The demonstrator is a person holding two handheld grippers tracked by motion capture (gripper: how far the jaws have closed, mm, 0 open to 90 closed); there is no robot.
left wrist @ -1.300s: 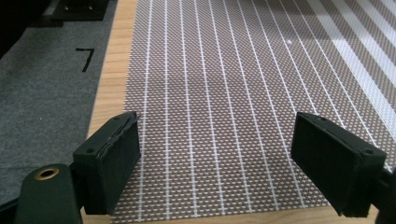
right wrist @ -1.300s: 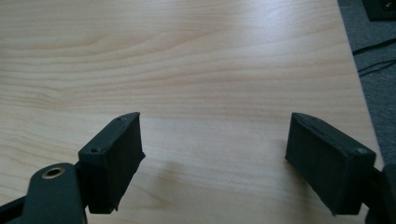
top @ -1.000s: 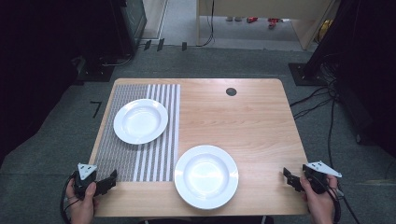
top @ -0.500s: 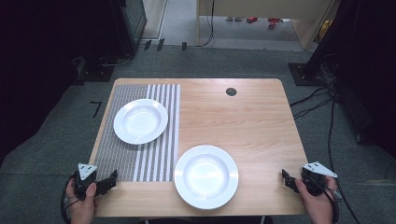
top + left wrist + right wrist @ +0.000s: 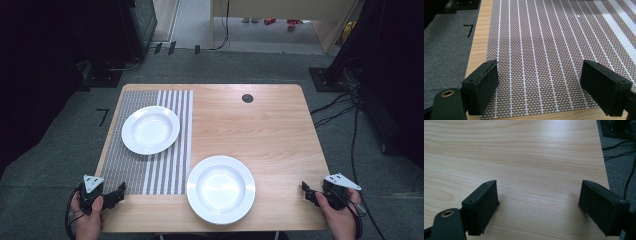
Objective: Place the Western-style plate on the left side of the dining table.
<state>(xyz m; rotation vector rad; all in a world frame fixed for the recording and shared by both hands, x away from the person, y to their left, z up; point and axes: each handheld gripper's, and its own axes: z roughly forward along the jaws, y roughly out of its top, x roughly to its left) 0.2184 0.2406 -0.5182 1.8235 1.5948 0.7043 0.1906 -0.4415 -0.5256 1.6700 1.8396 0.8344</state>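
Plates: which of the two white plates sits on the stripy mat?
The far plate, nearer the left gripper. It rests wholly on the mat. The near plate lies on the bare wood of the table, just beside the mat's edge.

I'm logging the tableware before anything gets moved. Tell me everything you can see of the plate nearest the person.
The near plate is round, plain white and glossy, seemingly ceramic, with a wide flat rim around a shallow well. It is empty and looks clean and whole. It lies flat, right way up, on the bare wood of the table near the front edge, roughly between the two grippers. Its left edge reaches the striped mat; whether it overlaps it is unclear. No gripper touches it.
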